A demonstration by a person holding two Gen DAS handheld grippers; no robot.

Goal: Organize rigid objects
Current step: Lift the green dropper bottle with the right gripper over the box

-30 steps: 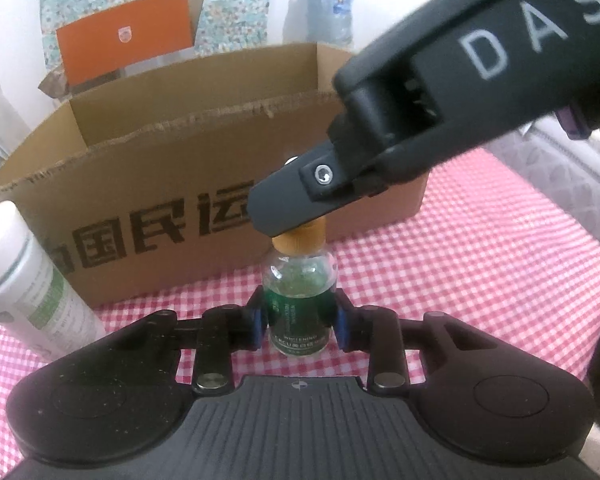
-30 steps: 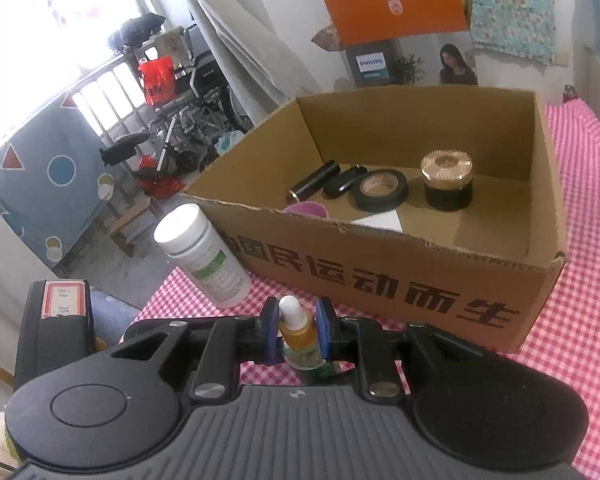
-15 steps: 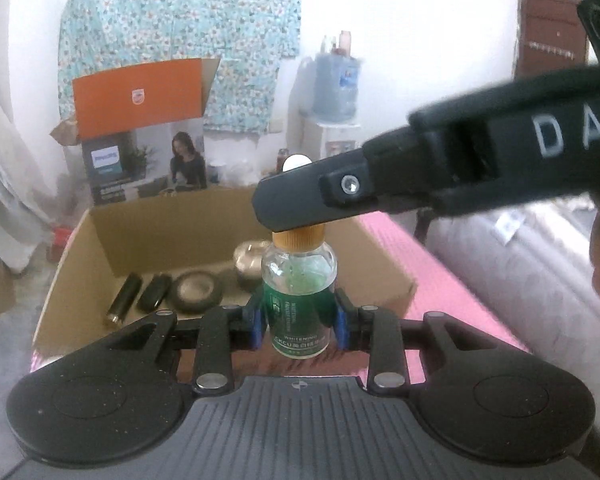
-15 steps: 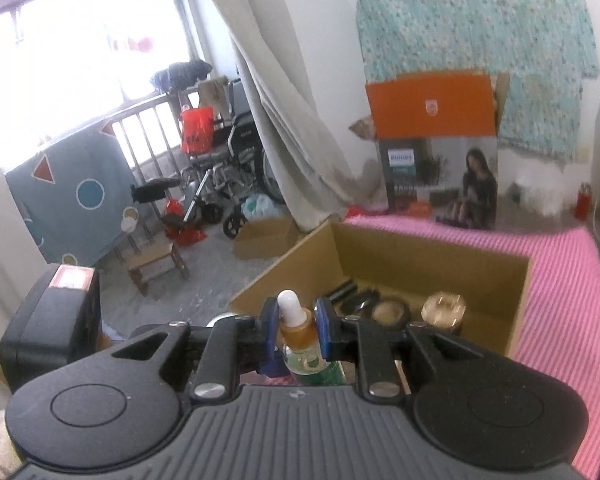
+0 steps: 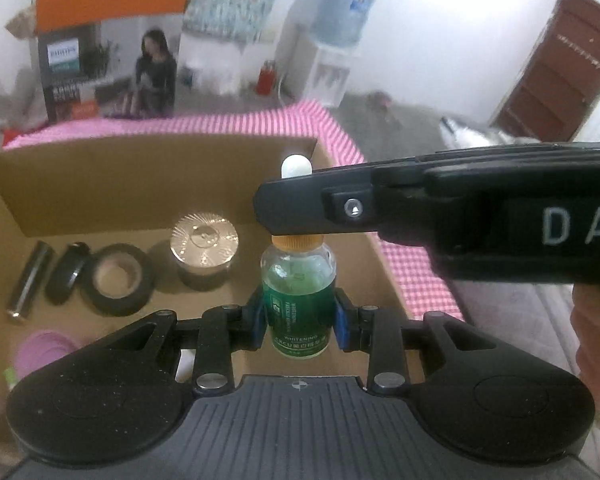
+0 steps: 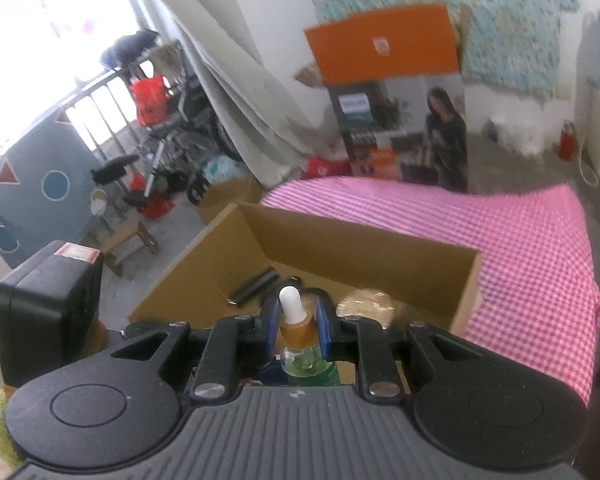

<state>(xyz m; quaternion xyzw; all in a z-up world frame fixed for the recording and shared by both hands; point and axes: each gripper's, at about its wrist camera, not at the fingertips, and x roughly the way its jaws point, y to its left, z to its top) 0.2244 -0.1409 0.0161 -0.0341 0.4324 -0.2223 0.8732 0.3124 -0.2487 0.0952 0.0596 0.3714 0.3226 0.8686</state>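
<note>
The left gripper (image 5: pixel 300 320) pinches the body of a green dropper bottle (image 5: pixel 299 300) above the open cardboard box (image 5: pixel 152 184). The right gripper (image 6: pixel 299 326), reaching across level from the right, clamps its amber neck. The bottle stands upright, white bulb topmost.

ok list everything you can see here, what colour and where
dropper bottle: 1, clear with green liquid, orange collar, white bulb; held above the box
cardboard box: 1, brown, on the cloth
gold-lidded jar: 1, black, in the box
tape roll: 1, black, left of the jar
black cylinders: 2, far left in the box
purple lid: 1, near left corner
checked cloth: 1, pink and white, under the box
printed carton: 1, orange flap, behind
left gripper: fingers on the bottle body
right gripper: fingers on the bottle neck
</note>
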